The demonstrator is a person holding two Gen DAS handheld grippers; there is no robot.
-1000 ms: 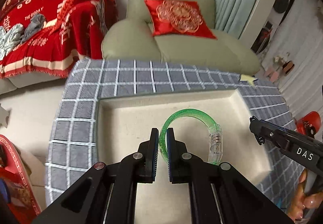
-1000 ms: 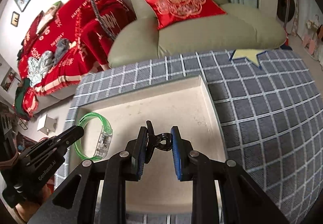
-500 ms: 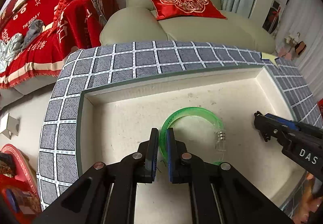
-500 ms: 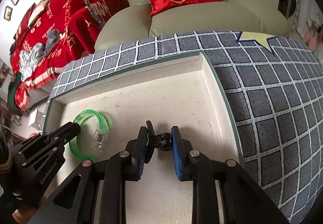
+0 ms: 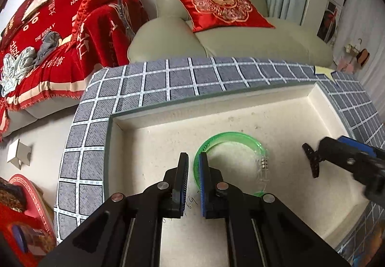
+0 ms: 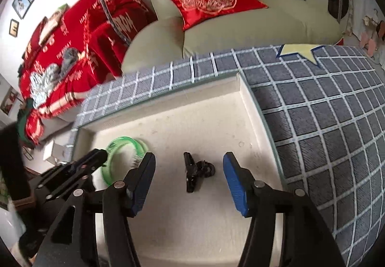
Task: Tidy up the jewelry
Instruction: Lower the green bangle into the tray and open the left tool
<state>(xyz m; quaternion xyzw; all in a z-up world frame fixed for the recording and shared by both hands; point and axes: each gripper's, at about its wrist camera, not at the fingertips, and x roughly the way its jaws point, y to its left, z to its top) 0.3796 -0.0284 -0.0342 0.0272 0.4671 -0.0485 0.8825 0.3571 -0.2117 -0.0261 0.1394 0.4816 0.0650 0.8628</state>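
A cream tray (image 5: 216, 103) sits sunk into a grey checked cloth. My left gripper (image 5: 193, 168) is shut on the left end of a translucent green bangle (image 5: 231, 134), whose far arc and clear clasp rest on the tray floor. In the right wrist view the bangle (image 6: 142, 144) shows at the tray's left, with the left gripper (image 6: 101, 155) on it. My right gripper (image 6: 189, 156) is opening its jaws. A black hair clip (image 6: 195, 170) lies on the tray floor between its blue pads (image 6: 234, 178), touching neither. The left wrist view catches that clip (image 5: 311, 161) at the right.
The grey checked cloth (image 6: 324, 122) surrounds the tray, with a yellow star patch (image 6: 298, 51) at its far right corner. Behind stand a pale green armchair (image 5: 240, 45) with a red cushion (image 5: 223, 7) and a red-draped sofa (image 5: 48, 38). A small white box (image 5: 19, 156) lies on the floor.
The right jaws have spread wide and the black clip, gripped before, now lies free on the tray floor. The left gripper has sunk with the bangle, which now rests on the tray.
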